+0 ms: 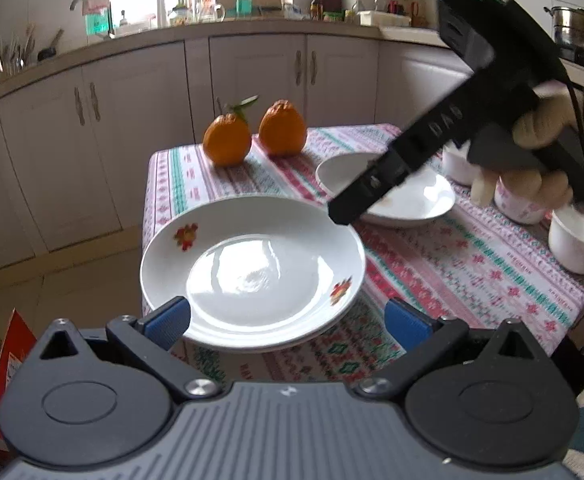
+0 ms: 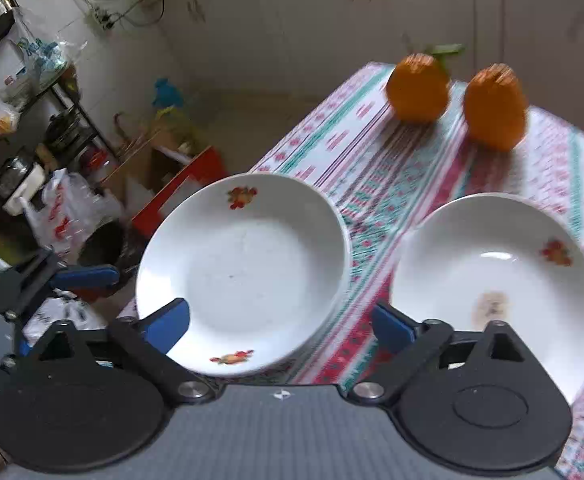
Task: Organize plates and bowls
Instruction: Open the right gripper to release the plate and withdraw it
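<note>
My left gripper has its blue pads spread wide and holds nothing; the near plate sits between and just beyond them, at twelve o'clock in my left view. That plate rests on the near left corner of the table, its rim hanging over the tablecloth edge, and a second rim shows just under it, so it seems to lie on another plate. It is white with small red flower marks at ten and four o'clock.

My right gripper is also wide open and empty. In the right view the same near plate lies at twelve o'clock, its near edge between my pads, though I cannot tell whether either pad touches it. At two o'clock sits the second plate, white, with a red mark and a faint brownish smudge inside, apart from the first with a strip of cloth between.

From the left view the right tool comes in from two o'clock, its tip just past the far rim of the near plate, held by a gloved hand. Behind it I see the second plate with a bowl touching its far side, and cups at three o'clock.

Two oranges stand side by side at the far edge of the table, at twelve o'clock, well apart from the plates. Kitchen cabinets run behind.
</note>
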A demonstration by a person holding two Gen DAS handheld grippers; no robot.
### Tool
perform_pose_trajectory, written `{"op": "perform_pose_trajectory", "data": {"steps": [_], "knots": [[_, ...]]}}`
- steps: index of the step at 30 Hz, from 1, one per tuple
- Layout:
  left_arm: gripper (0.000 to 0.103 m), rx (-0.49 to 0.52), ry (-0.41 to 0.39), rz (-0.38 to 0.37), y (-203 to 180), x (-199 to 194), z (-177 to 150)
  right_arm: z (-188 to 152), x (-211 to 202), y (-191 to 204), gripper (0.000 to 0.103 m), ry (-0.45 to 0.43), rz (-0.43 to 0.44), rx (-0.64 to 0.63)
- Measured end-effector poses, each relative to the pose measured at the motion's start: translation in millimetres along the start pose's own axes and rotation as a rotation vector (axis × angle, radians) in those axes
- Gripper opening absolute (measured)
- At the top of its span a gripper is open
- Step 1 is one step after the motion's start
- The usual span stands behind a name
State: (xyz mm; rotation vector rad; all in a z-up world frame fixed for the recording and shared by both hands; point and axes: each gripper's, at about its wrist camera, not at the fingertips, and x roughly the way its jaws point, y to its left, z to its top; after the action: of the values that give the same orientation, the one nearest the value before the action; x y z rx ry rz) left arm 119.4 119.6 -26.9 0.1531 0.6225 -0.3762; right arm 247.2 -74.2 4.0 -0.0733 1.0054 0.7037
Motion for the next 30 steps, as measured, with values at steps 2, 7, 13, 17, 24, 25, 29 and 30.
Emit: {"op": "perform_pose_trajectory", "data": {"steps": [2, 7, 13, 17, 24, 25, 29, 30], "knots": [[0.102, 0.008, -0.015, 0.002, -5, -4, 2, -11, -12, 4, 0.103, -0.047, -0.057, -0.02], [0.102, 0.022, -0.031, -0.006, -19, -9, 4, -42, -39, 6, 0.103, -0.144, -0.198, -0.014], [0.102, 0.036, -0.033, 0.007, -30, -9, 12, -78, -53, 4, 0.103, -0.222, -0.366, 0.03], [0.102, 0.051, -0.03, -0.001, -35, -6, 21, -94, -55, -3, 0.103, -0.234, -0.424, 0.087], [0.102, 0.116, -0.008, -0.022, -43, 13, 46, -104, -56, -15, 0.103, -0.278, -0.427, 0.146], [0.102, 0.124, 0.002, -0.03, -44, 18, 51, -106, -55, -17, 0.103, -0.281, -0.428, 0.152], [0.102, 0.165, 0.042, -0.062, -44, 42, 73, -107, -45, -24, 0.103, -0.269, -0.445, 0.168], [0.102, 0.177, 0.055, -0.073, -44, 50, 79, -107, -42, -25, 0.103, -0.265, -0.454, 0.165]]}}
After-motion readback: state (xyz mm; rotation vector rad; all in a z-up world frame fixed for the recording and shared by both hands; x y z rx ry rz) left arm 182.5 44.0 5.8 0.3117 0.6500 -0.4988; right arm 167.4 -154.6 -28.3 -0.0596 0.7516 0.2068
